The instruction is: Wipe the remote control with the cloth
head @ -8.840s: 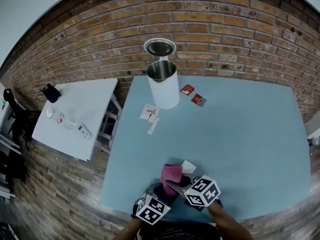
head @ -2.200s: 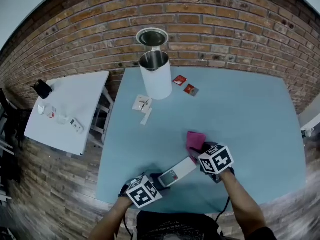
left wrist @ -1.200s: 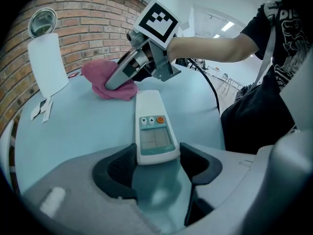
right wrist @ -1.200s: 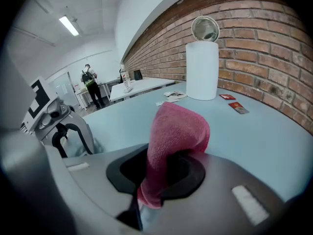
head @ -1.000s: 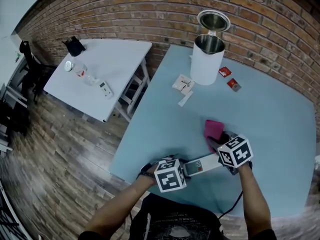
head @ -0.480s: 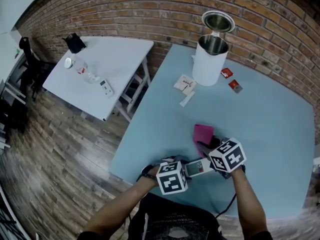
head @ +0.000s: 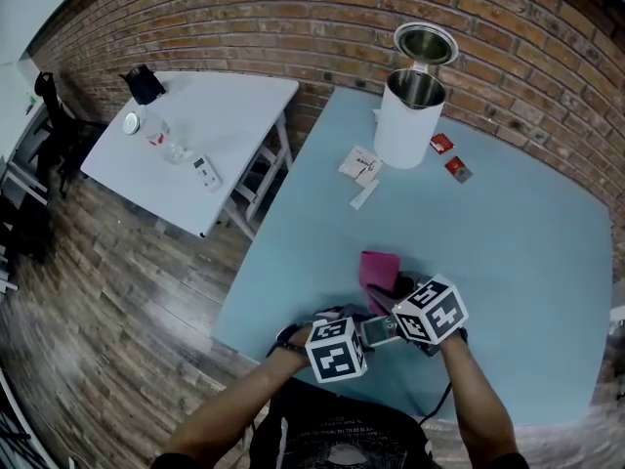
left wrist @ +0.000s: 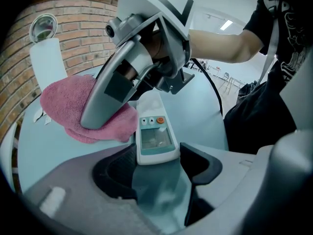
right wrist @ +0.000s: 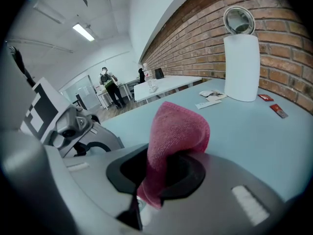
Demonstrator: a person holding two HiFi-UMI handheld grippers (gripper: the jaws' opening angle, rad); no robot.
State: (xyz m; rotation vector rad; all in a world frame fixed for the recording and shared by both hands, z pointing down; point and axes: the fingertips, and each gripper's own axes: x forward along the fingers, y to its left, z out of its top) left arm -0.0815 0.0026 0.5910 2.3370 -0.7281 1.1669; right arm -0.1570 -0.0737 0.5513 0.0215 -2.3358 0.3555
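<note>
A slim white remote control [left wrist: 155,131] with a grey display and an orange button sits near the front edge of a light blue table [head: 508,252], with a pink towelling cloth [right wrist: 176,131] pressed against it.

The left gripper [left wrist: 156,166] has its jaws set wide and closed on the remote's near end, display facing up. The right gripper [right wrist: 157,176] pinches the cloth between its jaws, and a fold of it rises above them. In the left gripper view the cloth bunches against the remote's left side, just beyond the buttons, and the right gripper's grey body hides the remote's far end. Well apart, further back on the table, stand a tall white kettle with its lid open [head: 405,115], white paper packets [head: 357,164] and two small red sachets [head: 441,143]. A white side table [head: 195,135] stands to the left, before a red brick wall [head: 293,8].
</note>
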